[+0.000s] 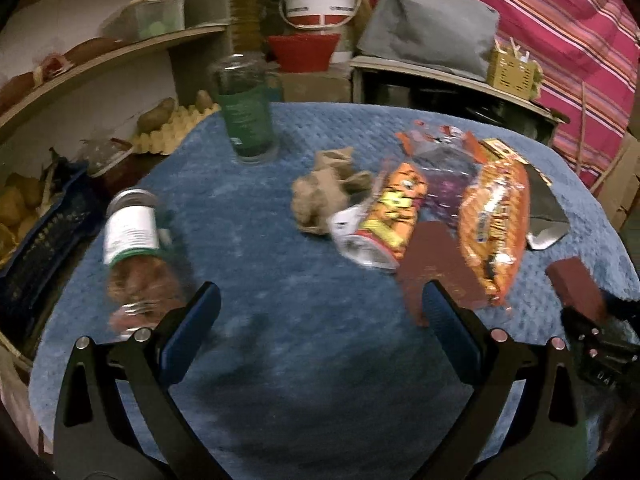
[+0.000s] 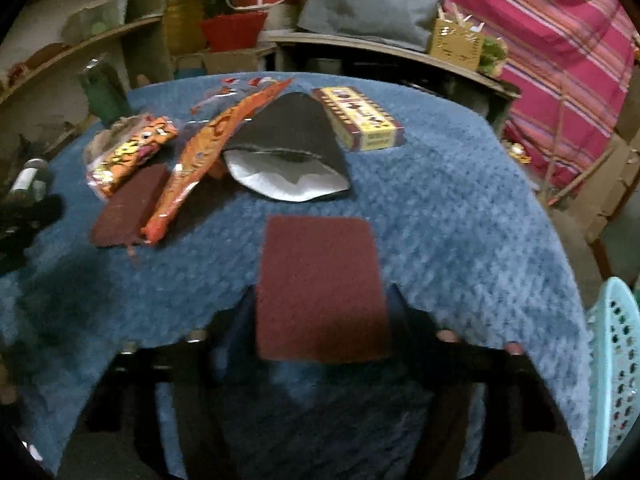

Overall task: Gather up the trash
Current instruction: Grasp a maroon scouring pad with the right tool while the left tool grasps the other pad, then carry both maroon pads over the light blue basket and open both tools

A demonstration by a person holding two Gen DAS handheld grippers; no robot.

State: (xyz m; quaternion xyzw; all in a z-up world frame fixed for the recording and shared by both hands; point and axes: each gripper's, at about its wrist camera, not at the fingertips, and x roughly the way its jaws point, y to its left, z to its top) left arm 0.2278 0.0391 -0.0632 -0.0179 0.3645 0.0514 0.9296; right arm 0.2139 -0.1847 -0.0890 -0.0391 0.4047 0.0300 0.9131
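On the blue cloth (image 1: 280,264) lie a tiger-print snack wrapper (image 1: 396,208), a long orange wrapper (image 1: 496,216), crumpled brown paper (image 1: 324,192) and a black-and-silver bag (image 2: 288,152). My left gripper (image 1: 322,300) hangs open over bare cloth with nothing between its fingers. A jar (image 1: 132,240) lies on its side by its left finger. My right gripper (image 2: 320,300) is shut on a maroon scouring pad (image 2: 320,272), its fingers flush against the pad's two sides. The left wrist view shows that right gripper (image 1: 588,320) at the far right. A second maroon pad (image 2: 124,208) lies half under the orange wrapper (image 2: 200,160).
A tall green-labelled glass jar (image 1: 246,112) stands upright at the cloth's far edge. A yellow box (image 2: 360,118) lies beyond the bag. A turquoise perforated basket (image 2: 616,360) stands off the table's right edge. A dark blue crate (image 1: 40,248) and shelves sit to the left.
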